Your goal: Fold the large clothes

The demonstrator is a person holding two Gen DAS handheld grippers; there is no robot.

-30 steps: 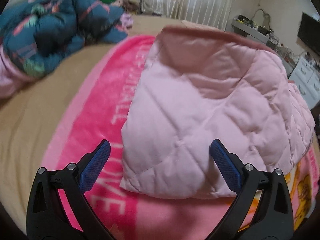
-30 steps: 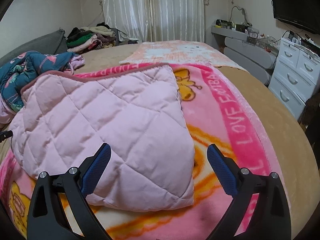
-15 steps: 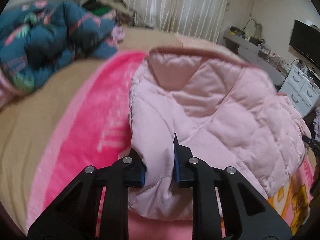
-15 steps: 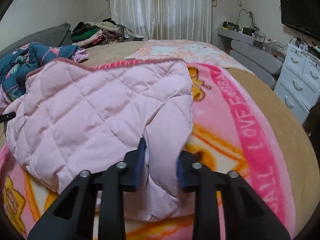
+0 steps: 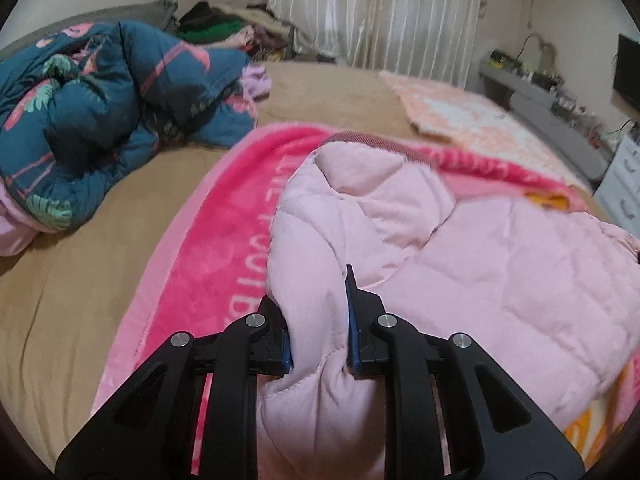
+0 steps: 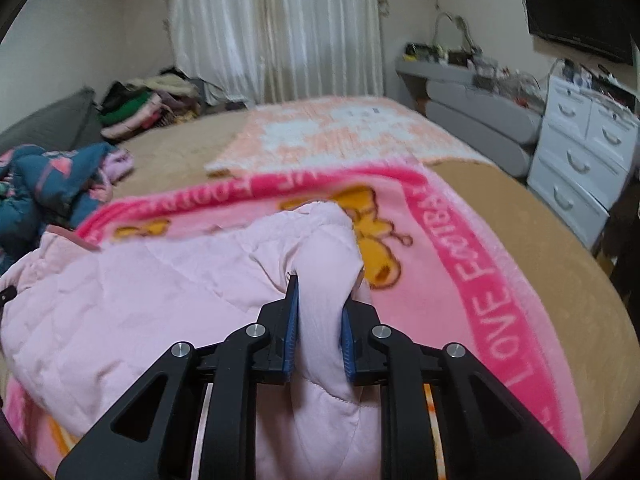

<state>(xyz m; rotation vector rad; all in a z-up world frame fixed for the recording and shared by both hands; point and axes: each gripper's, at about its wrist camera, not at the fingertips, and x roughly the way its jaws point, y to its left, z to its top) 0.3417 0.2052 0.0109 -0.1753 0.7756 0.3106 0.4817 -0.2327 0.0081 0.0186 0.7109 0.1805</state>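
While both tongs are clamped on bunched folds of the pink quilt (image 5: 500,264), left tongs (image 5: 318,320) and right tongs (image 6: 318,320) each pinch a near edge at 6 o'clock in their views. It lies on a pink blanket (image 6: 448,280) on the bed (image 5: 60,300), with a teal comforter (image 5: 100,112) heaped at 10 o'clock in the left view.

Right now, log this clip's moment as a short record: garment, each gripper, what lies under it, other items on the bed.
garment: pink quilted garment, bunched, near edge lifted
left gripper: jaws shut on a fold at the garment's near left corner
right gripper: jaws shut on a fold at its near right corner
underneath: pink cartoon blanket on a tan bed cover
other items: dark blue floral quilt, crumpled at left; peach patterned mat farther back
fold status: not yet laid flat
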